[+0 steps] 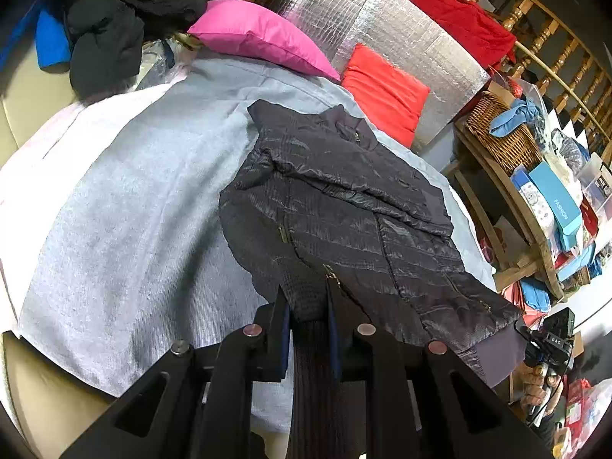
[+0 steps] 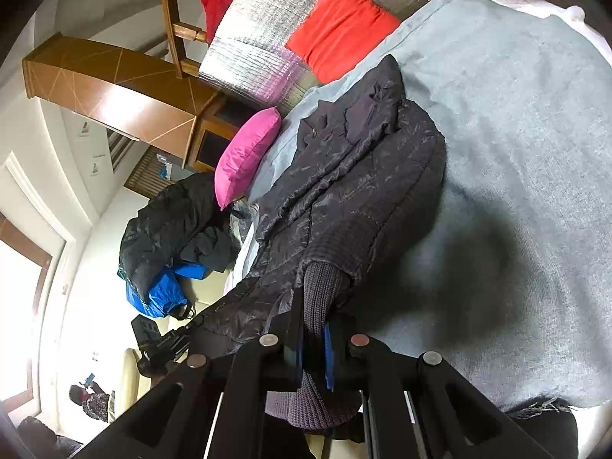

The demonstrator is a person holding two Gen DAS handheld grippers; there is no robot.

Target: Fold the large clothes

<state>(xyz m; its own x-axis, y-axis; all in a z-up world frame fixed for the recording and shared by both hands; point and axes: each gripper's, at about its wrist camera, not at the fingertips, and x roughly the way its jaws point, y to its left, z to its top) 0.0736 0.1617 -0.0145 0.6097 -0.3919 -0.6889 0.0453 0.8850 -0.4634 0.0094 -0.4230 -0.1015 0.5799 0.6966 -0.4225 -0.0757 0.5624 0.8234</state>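
Lying across a pale blue-grey blanket, a dark quilted jacket is filling the centre of the left wrist view, its collar pointing toward the upper middle of the frame and its hem running off to the lower right. The left gripper, at bottom centre of that view, is pinching a ribbed knit cuff of the jacket, jaws nearly closed with the fabric bunching between the pads. In the right wrist view the jacket is sitting in the middle of the frame, tilted diagonally, blanket spreading to the right. The right gripper, at bottom centre there, is clamping the other ribbed cuff, jaws fully closed on the knit, with more of it hanging below the fingers.

A pink pillow is sitting at upper centre of the left view, a red-orange pillow to its right, both leaning near a silver foil sheet. A heap of dark clothes is piling up at upper left. A wicker basket and cluttered shelves are showing at the right edge. The person's hand is just showing at lower right of the left view, below the other gripper's body.
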